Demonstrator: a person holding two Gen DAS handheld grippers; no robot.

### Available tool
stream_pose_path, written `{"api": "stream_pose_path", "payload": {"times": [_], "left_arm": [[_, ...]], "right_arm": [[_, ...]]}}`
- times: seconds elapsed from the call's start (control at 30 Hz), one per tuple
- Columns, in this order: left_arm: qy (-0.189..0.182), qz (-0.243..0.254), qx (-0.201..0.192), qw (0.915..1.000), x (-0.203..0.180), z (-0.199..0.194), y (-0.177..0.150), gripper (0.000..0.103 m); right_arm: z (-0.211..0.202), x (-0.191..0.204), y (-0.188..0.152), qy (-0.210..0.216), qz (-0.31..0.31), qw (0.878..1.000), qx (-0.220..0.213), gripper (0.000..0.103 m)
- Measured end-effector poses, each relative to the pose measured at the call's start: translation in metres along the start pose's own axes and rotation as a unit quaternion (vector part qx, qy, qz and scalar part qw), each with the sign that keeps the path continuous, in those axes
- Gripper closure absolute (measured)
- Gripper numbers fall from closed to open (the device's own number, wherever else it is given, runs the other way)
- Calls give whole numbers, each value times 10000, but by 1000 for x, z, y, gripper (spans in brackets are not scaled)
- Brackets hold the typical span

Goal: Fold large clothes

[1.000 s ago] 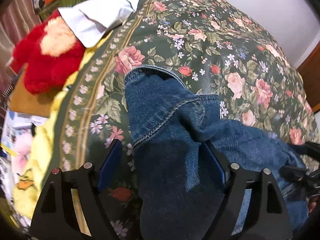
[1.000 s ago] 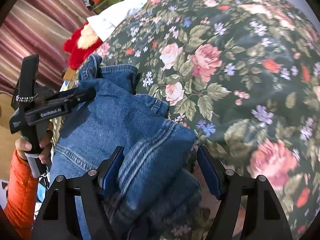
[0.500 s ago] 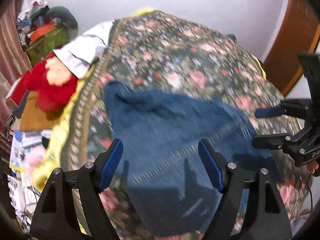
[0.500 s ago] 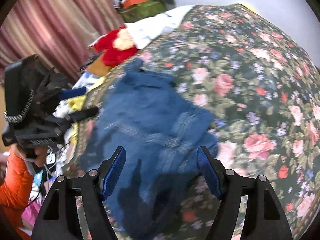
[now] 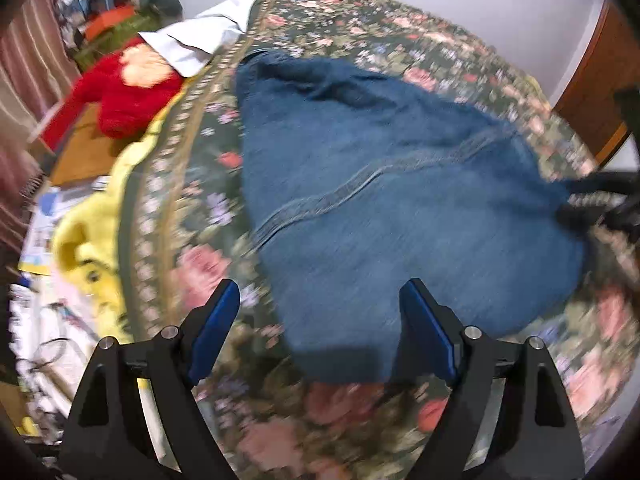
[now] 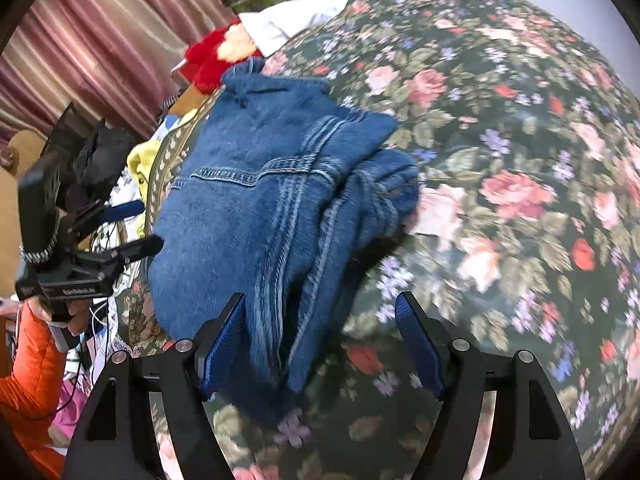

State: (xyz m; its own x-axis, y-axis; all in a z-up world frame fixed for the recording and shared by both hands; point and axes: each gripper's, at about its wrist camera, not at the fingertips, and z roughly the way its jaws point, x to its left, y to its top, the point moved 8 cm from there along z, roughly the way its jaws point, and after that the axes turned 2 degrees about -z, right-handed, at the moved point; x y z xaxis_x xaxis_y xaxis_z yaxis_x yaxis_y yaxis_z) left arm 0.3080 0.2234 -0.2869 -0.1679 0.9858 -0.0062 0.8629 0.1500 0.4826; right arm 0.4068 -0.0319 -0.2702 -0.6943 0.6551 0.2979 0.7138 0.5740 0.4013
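Right now the bed (image 6: 520,128), under its flowered cover, is carrying the jeans (image 6: 256,200), which are lying folded in a thick blue bundle toward the curtain side of the mattress, close to its edge. That placement is looking like the main risk: any push from the right could be sliding the bundle off toward the clutter beside the bed, where a red plush toy (image 5: 124,92) and a white pillow (image 5: 200,40) are sitting. On the bundle's right side a lump of denim is bulging out unevenly, so pressing or folding again without smoothing it could be locking in a crooked fold. The left tongs (image 5: 320,324) are standing wide apart and holding nothing, hovering over the near hem; the right tongs (image 6: 320,340) are likewise spread and empty, with loose denim lying between the blue pads (image 6: 222,344), where closing could be catching only one layer and dragging the stack open.
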Motion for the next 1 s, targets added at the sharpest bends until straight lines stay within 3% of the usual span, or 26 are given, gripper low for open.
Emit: {"api": "stream_pose_path", "payload": {"times": [0.1,0.2,0.43,0.5,0.63,0.77,0.87,1.0], "left_arm": [[151,-84,-25,9998,9,-10,-6,19],[295,-244,-324,9987,16,-34,-3,19],[191,-462,-1600,9858,4,-127,34,19],[76,-429,-2199,9745,-8,-167,46,19],[-210,-379,-3006,9528,-30,-231,56,19],[-122,-230,-3705,9285,-52,-285,51,19],[17,-245,-3987,9168,-61,-309,42,19],[286,-246,-4178,9078,-63,-324,30,19]], "right_arm": [[-20,3,-3,-327,-85,9992,-219,30],[-48,6,1,-653,-134,9961,-583,30],[-143,42,20,-612,-5,9784,-1974,30],[-170,60,23,-527,-65,9695,-2393,30],[-226,101,23,-627,-313,9419,-3285,30],[-261,136,10,-704,-482,9186,-3860,30],[-277,158,0,-832,-562,9035,-4166,30],[-282,174,-9,-1033,-654,8928,-4336,29]]}}
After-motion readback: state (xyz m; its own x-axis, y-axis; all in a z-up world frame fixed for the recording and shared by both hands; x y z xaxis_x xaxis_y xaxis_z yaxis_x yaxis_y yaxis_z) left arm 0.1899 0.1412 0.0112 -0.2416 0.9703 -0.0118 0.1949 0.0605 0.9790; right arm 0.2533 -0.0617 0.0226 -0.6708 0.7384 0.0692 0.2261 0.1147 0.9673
